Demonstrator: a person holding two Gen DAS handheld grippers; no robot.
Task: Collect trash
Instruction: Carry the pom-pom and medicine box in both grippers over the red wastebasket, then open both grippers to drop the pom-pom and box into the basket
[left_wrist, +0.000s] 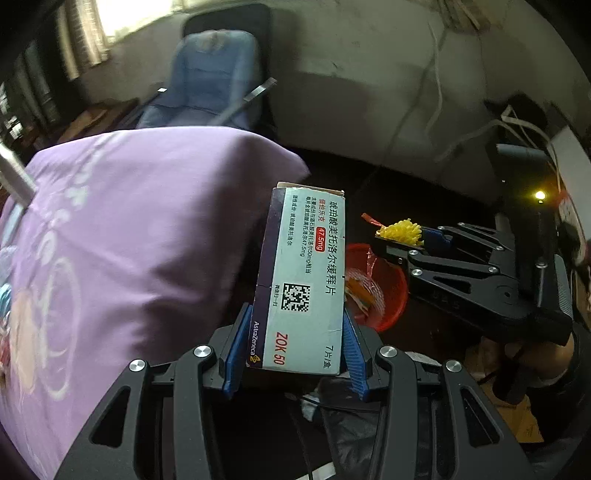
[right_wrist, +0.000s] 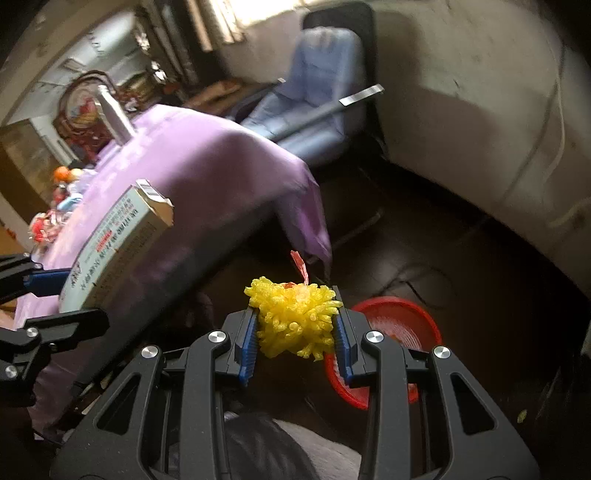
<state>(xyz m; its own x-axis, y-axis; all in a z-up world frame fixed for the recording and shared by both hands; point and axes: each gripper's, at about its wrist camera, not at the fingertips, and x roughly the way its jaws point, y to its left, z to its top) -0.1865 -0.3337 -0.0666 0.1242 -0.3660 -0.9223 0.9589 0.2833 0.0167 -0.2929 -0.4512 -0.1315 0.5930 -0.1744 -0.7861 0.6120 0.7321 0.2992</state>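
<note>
You have a piece of trash in each gripper, and you are at the carrying step, off the table's corner and above the floor. Your left gripper (left_wrist: 295, 354) is clamped partway closed on the lower end of a medicine box (left_wrist: 301, 280), which stands up between the blue pads. Your right gripper (right_wrist: 295, 332) pinches a yellow foam fruit net (right_wrist: 295, 319) with a red scrap at its top. The red basket (right_wrist: 402, 325) sits on the dark floor, below both loads and beside the purple-draped table (left_wrist: 122, 236); it already holds wrappers. Next, I judge, you need each load over the basket's mouth before you let go.
</note>
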